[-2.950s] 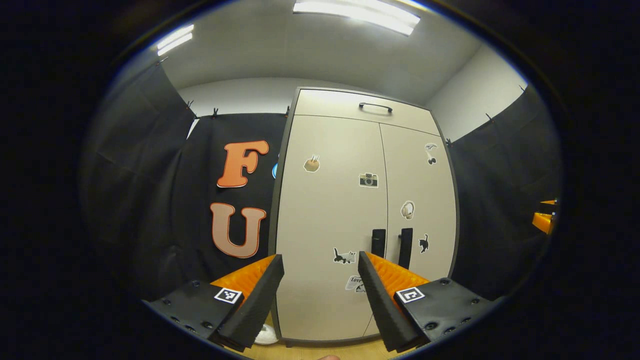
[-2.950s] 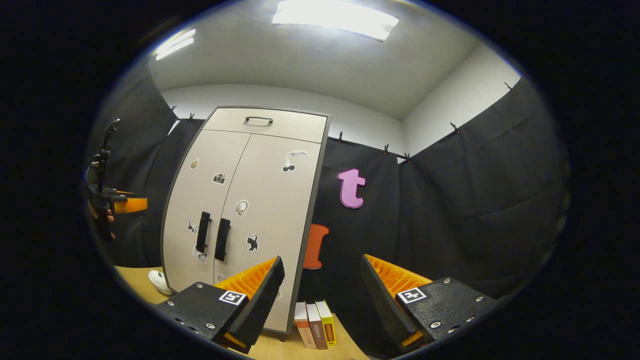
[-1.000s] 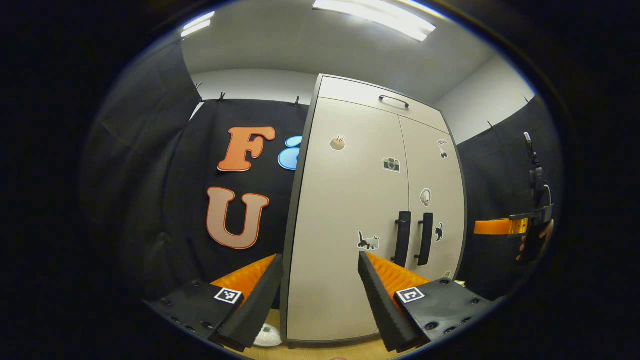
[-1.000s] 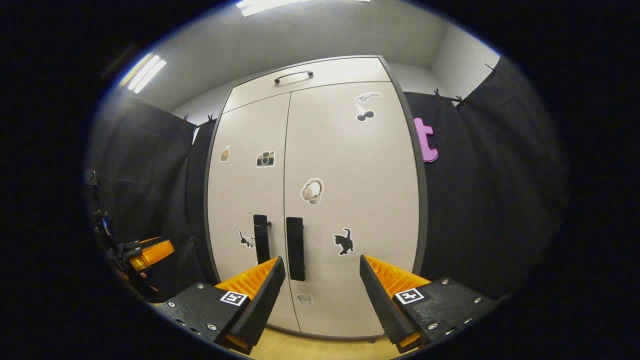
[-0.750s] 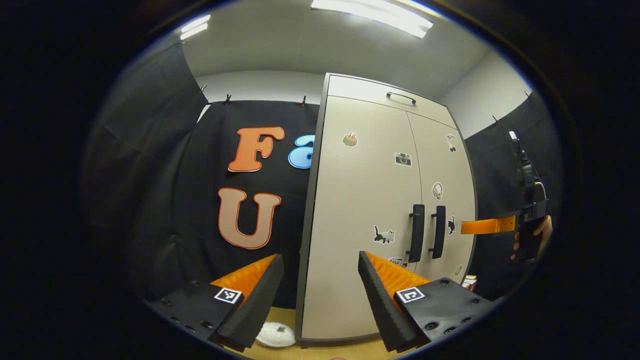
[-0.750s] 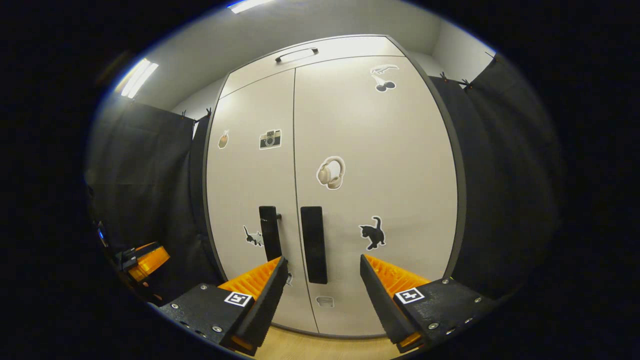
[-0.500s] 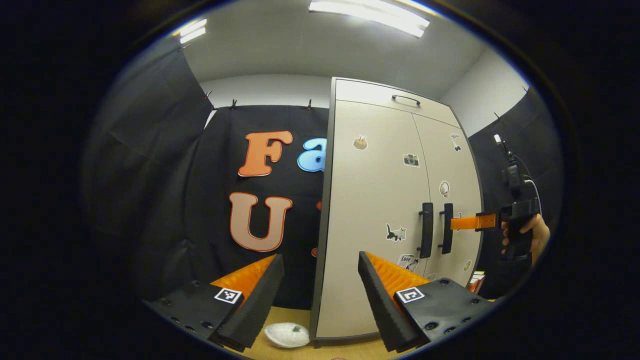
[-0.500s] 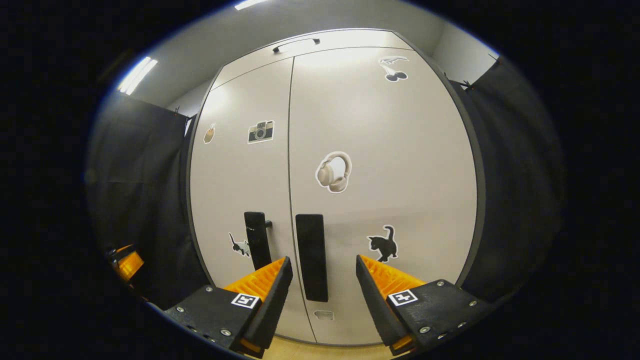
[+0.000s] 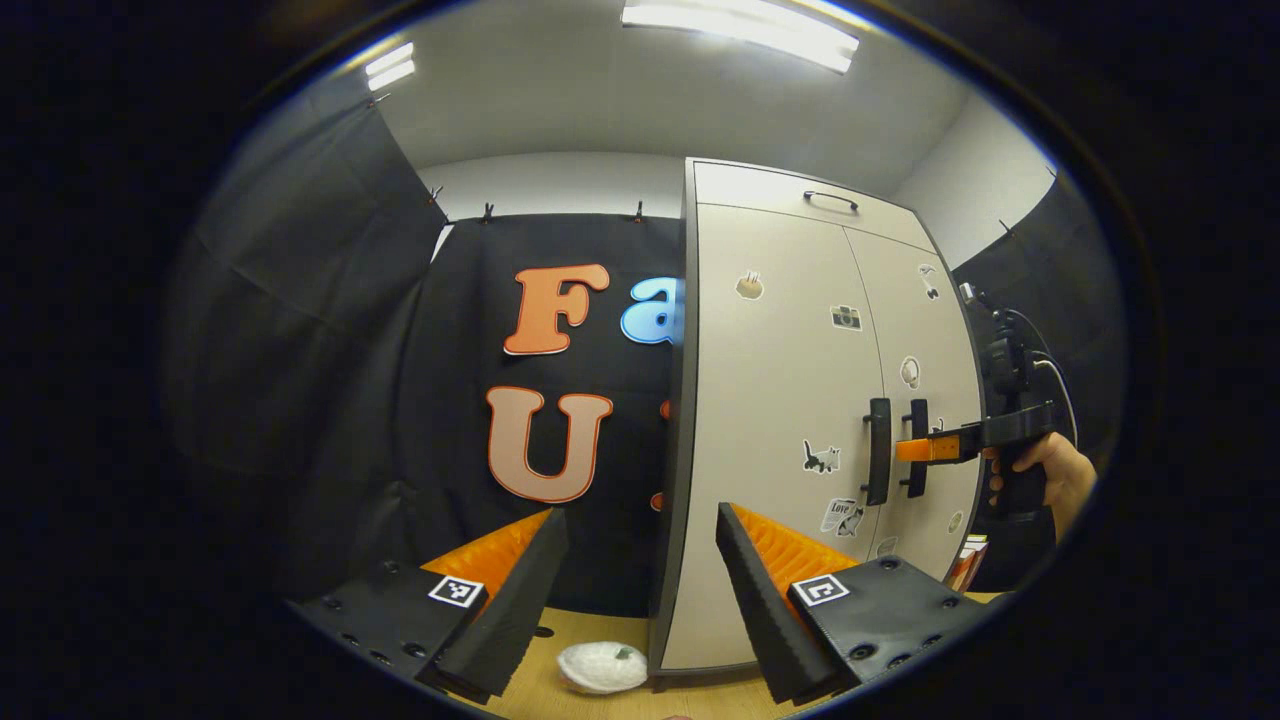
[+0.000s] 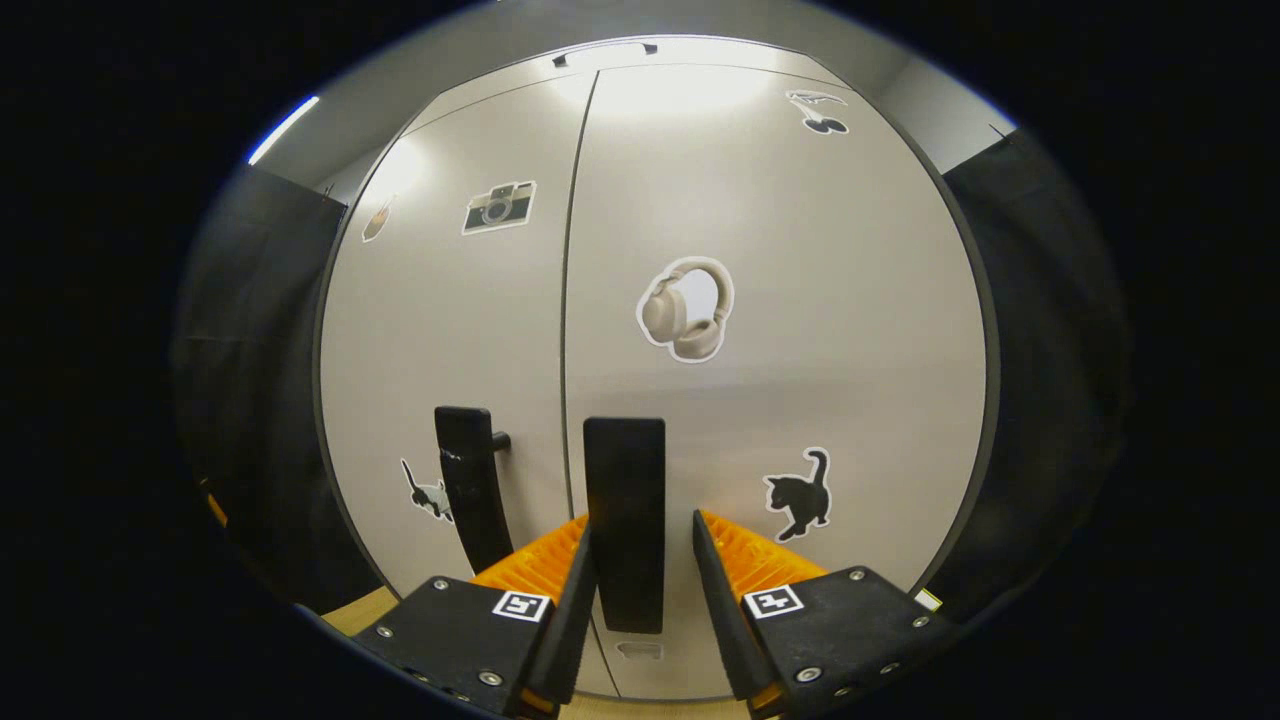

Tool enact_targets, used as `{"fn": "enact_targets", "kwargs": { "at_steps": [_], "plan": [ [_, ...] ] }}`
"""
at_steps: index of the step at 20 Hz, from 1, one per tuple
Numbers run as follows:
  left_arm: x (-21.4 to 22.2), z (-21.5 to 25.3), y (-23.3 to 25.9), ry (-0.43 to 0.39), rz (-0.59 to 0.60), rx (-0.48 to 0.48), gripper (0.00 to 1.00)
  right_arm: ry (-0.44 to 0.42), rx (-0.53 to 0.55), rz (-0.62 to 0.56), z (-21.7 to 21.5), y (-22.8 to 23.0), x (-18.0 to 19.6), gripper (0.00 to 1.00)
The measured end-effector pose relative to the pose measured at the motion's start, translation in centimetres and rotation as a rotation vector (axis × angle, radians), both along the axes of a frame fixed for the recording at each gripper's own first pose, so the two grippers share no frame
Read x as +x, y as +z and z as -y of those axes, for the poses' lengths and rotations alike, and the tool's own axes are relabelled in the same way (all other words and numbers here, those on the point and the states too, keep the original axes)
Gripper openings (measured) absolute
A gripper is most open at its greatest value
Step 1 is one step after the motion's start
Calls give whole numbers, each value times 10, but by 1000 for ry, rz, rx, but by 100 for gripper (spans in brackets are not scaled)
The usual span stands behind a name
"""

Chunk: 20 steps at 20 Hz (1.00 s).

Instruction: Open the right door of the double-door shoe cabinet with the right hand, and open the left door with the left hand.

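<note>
Shoe cabinet (image 9: 770,420) upright against the booth wall, both doors shut. Right door (image 10: 800,330) and left door (image 10: 450,330) meeting at a narrow centre seam; right door handle (image 10: 625,520) and left door handle (image 10: 470,490) just beside that seam.

Right hand-held gripper (image 10: 640,590) straddling the right door handle, fingers on either side. Left finger looks touching or nearly so; slight gap on the right. Not yet clenched; judged partly closed. In the left gripper view, same right hand-held gripper (image 9: 915,450) level with the handles, held by a hand (image 9: 1045,480).

Left hand-held gripper (image 9: 640,590) released, jaws wide, well apart from the cabinet and aimed at its left edge.

Step in hand, as judged: securing the right handle. Recommended: close fully on the handle's lower middle, confirm both fingers bearing, then pull outward along the arc about the right-edge hinges, wrist following. Risk: slipping off the smooth bar if pulled before clamping.

White object (image 9: 600,668) on floor by the cabinet's left foot; unidentified.
</note>
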<state>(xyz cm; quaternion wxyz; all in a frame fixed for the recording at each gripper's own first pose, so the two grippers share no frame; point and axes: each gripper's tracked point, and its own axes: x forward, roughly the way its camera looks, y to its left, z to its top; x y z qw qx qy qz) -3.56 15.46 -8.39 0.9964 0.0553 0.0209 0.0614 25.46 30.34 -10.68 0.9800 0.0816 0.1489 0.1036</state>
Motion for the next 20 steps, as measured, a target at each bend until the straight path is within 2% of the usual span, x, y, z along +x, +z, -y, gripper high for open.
{"fn": "enact_targets", "kwargs": {
  "at_steps": [3, 4, 7, 10, 12, 13, 16, 20],
  "plan": [
    [-2, -1, -1, 8, 1, -14, 98, -20, 30, -32, -5, -1, 0, 42],
    [-3, 0, -3, 6, -3, -19, 96, -22, 50, -52, -5, -2, -1, 34],
    [-2, 8, -6, -9, -28, -8, 96, 41, 24, -96, -5, -5, -4, 25],
    [0, 22, 3, -32, -28, -9, 96, 92, 108, -180, -6, -3, -13, 15],
    [-1, 34, 3, -60, -37, -19, 94, 137, 53, -131, -2, 1, -27, 14],
    [-2, 38, 2, -65, -40, -16, 97, 142, 51, -120, 4, 4, -35, 14],
    [-2, 51, -1, -78, -61, -24, 96, 163, 101, -138, 14, 10, -56, 14],
    [-4, 76, -1, -125, -75, -60, 96, 179, 102, -105, 33, 18, -83, 14]
  ]
}}
